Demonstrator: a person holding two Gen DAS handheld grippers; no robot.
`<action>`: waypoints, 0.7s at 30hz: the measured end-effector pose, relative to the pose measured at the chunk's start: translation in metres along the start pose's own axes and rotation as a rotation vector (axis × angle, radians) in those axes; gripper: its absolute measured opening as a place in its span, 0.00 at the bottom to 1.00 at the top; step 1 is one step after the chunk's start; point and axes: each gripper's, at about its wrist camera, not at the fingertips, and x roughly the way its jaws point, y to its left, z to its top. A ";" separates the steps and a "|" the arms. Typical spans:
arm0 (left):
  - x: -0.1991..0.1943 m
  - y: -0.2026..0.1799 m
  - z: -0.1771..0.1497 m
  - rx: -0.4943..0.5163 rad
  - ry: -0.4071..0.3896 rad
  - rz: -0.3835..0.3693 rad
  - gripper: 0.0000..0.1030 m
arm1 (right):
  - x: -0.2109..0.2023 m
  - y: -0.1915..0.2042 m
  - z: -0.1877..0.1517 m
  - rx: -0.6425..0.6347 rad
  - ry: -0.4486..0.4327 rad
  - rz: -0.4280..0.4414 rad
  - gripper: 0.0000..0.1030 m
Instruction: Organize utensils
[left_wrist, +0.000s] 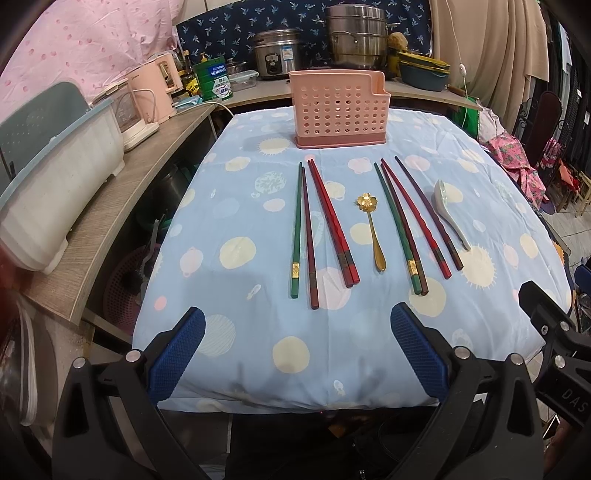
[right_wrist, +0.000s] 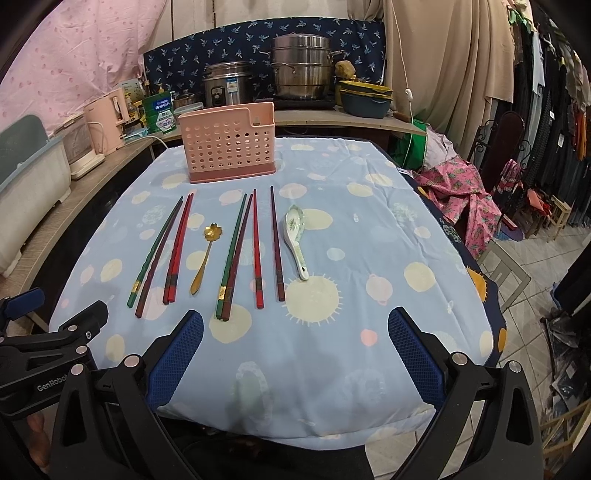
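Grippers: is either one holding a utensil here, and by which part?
Neither. The left gripper and right gripper are both open and empty.

Chopsticks (left_wrist: 334, 225), gold spoon (left_wrist: 371, 229) and white spoon (left_wrist: 448, 210) lie before the upright pink holder (left_wrist: 340, 110).

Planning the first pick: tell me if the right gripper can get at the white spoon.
Probably yes: the right gripper is open, and the white spoon lies alone on the cloth ahead, apart from the nearest chopstick.
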 end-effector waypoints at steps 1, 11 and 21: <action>0.000 0.000 0.000 0.000 0.000 -0.001 0.93 | 0.000 0.000 0.000 0.000 0.000 0.000 0.93; 0.000 0.000 0.000 0.000 0.000 0.000 0.93 | 0.000 0.000 0.000 -0.001 -0.001 -0.002 0.93; -0.001 0.000 -0.001 -0.001 0.000 0.000 0.93 | -0.002 0.001 -0.001 -0.001 -0.001 -0.001 0.93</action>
